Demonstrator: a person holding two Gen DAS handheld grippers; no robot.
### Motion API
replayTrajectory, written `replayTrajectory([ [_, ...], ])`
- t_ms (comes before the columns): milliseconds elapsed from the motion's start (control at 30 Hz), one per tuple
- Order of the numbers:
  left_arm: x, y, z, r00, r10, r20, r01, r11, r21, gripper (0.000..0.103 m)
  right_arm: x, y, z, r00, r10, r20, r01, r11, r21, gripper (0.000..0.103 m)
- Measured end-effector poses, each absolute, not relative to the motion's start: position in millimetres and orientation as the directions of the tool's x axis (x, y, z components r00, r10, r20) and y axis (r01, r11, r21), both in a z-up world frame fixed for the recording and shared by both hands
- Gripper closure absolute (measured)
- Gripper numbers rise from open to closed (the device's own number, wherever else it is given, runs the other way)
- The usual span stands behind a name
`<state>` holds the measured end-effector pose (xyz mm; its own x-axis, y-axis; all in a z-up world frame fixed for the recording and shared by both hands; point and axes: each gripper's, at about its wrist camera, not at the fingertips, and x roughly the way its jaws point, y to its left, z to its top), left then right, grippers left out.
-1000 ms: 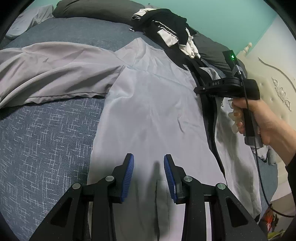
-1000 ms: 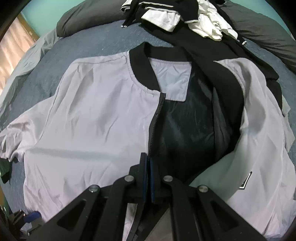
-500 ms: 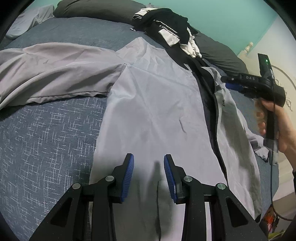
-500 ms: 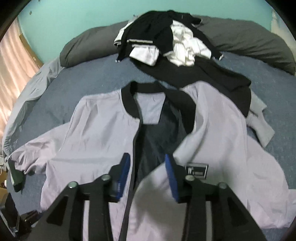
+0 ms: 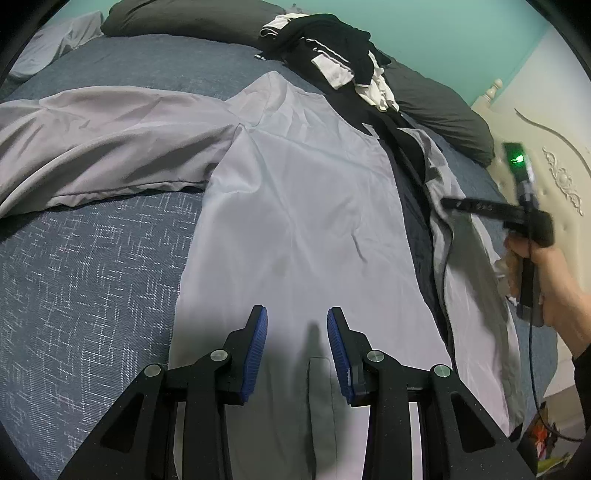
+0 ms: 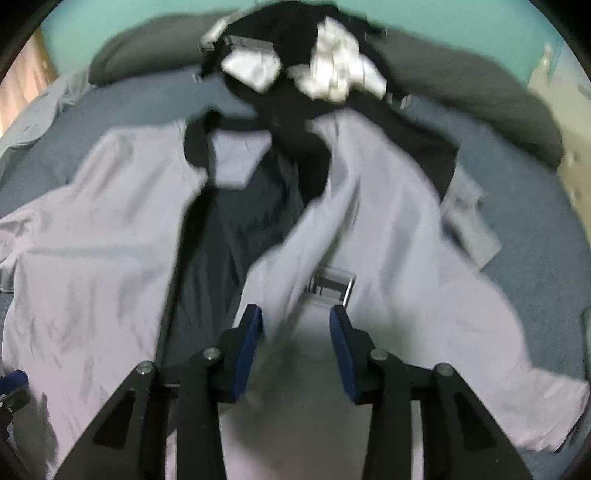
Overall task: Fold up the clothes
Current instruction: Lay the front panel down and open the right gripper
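Now lying unzipped on blue bed point(image 5: 85, 258): grey jacket point(image 5: 303, 221) | left gripper point(image 5: 296, 345) hovering part-open, gripping nothing | right gripper point(image 6: 296, 345) part-open after closing slightly, holding nothing | far: clothes pile point(image 6: 295, 62).

The jacket point(image 5: 306, 221) is pale lilac-grey with a black collar point(image 6: 197, 147), a black zip edge and a dark navy lining point(image 6: 240, 221). The bedcover point(image 5: 92, 266) is slate blue with a fine white herringbone fleck. The pile of clothes point(image 5: 332, 55) is black and white, the pillows point(image 5: 443, 114) charcoal grey, the wall point(image 5: 443, 33) mint green. Both grippers are black, with ribbed blue pads on the fingers point(image 5: 255, 350).
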<state>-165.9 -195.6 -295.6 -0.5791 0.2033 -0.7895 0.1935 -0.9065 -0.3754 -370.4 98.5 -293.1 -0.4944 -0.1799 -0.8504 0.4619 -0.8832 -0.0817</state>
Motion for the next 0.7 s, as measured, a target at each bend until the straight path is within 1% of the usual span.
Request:
replayTrajectory([
  [100, -167, -193, -296, -0.577, 0.207, -0.790, 0.189, -0.907, -0.376, 0.066, -363, 81, -269, -0.553, -0.260, -0.792, 0.529, -0.844, -0.092, 0.064],
  [133, -167, -193, -296, -0.576, 0.207, -0.791, 0.187, -0.908, -0.374, 0.066, -363, 72, -265, -0.549, -0.284, -0.786, 0.559, -0.824, -0.092, 0.064],
  [200, -167, -191, -297, -0.573, 0.207, -0.793, 0.183, -0.911, -0.370, 0.066, -365, 55, -267, -0.519, -0.292, -0.803, 0.600, -0.794, -0.099, 0.064],
  [300, -169, -189, -298, -0.569, 0.206, -0.796, 0.180, -0.914, -0.365, 0.066, -381, 43, -283, -0.480, -0.263, -0.837, 0.613, -0.783, -0.105, 0.064],
  [433, -170, -188, -299, -0.565, 0.205, -0.799, 0.175, -0.917, -0.359, 0.066, -390, 54, -304, -0.442, -0.147, -0.885, 0.563, -0.814, -0.146, 0.064],
  [467, -170, -189, -299, -0.565, 0.205, -0.799, 0.176, -0.917, -0.359, 0.066, -392, 60, -307, -0.436, -0.123, -0.891, 0.551, -0.819, -0.157, 0.066],
  [633, -168, -189, -298, -0.568, 0.209, -0.796, 0.179, -0.913, -0.367, 0.066, -401, 94, -318, -0.430, -0.069, -0.900, 0.516, -0.837, -0.182, 0.066],
  [700, -167, -187, -298, -0.568, 0.207, -0.797, 0.182, -0.913, -0.366, 0.066, -405, 102, -320, -0.416, -0.081, -0.906, 0.506, -0.848, -0.157, 0.066],
])
